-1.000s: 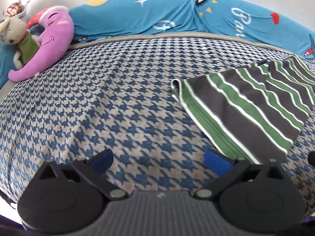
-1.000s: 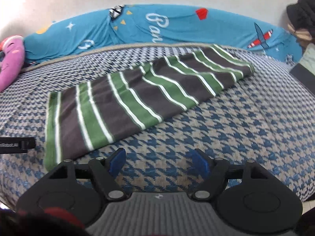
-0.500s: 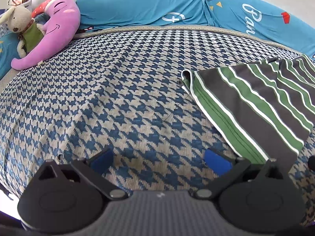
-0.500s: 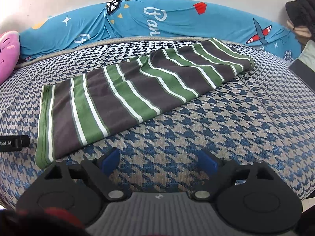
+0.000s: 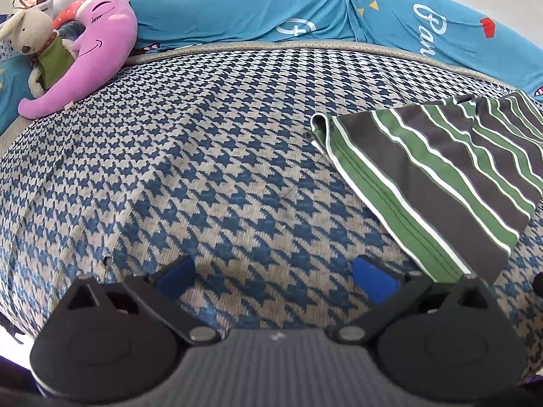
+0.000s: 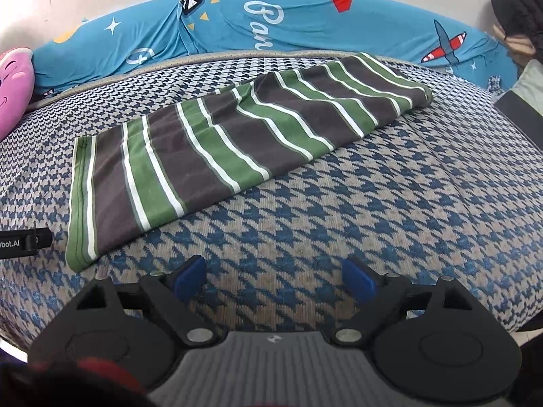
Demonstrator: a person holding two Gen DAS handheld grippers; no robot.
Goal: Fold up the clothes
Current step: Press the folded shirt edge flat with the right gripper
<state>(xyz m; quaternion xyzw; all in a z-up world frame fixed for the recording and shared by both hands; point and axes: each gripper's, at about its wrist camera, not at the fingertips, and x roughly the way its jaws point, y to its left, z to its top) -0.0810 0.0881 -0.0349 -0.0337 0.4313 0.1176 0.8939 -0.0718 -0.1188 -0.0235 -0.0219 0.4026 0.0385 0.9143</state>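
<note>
My right tool (image 6: 274,281) had just spread its jaws apart, empty. The left tool (image 5: 276,276) also stood apart, empty. The striped garment (image 6: 217,146) lay released on the bed (image 6: 339,220), so I judged that fold finished.

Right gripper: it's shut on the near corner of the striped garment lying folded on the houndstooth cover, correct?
Not quite. The right gripper is open, its fingers spread over bare houndstooth cover with nothing between them, as the right wrist view shows. Its jaws have just been opening. The striped garment does lie folded on the cover, just beyond the fingers.
</note>
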